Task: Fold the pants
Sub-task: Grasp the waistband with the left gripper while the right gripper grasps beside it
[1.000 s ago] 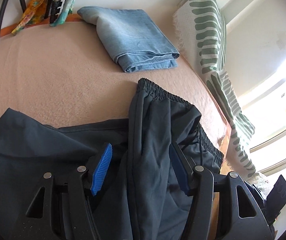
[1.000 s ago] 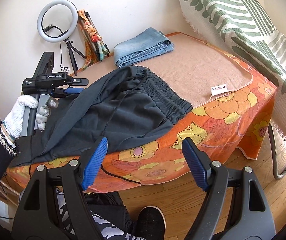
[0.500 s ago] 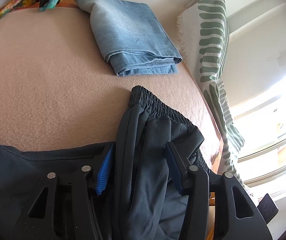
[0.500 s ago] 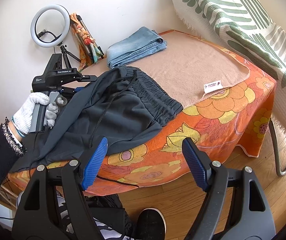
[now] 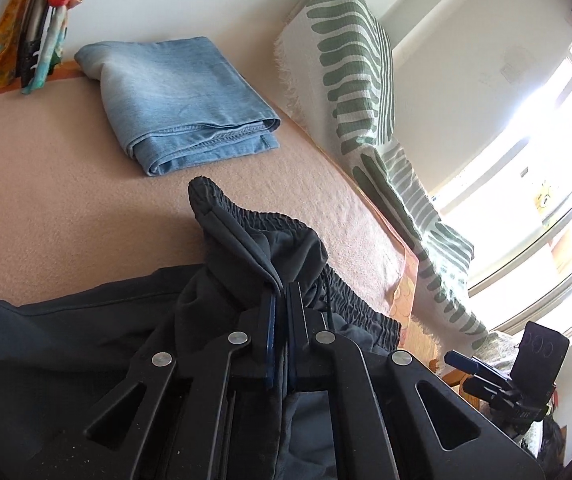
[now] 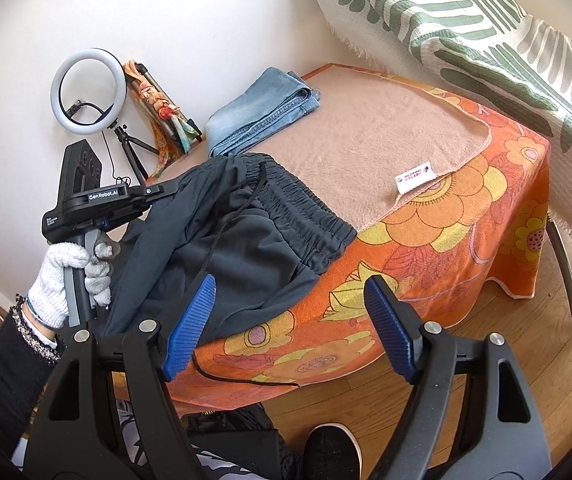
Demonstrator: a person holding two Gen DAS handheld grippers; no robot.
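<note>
A fuzzy beige blanket (image 6: 369, 140) covers the table. On it, beside folded light-blue denim jeans (image 5: 182, 100), lie the matte black pants (image 6: 238, 248) with a ribbed elastic waistband. The left gripper (image 5: 280, 300) pinches a raised fold of them; only the right wrist view shows the right gripper (image 6: 289, 308) spread wide, empty, off the table's edge.

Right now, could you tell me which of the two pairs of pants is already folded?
The light blue jeans, lying as a neat flat stack at the far end of the table. The dark pants are rumpled and pinched in the left gripper.
</note>
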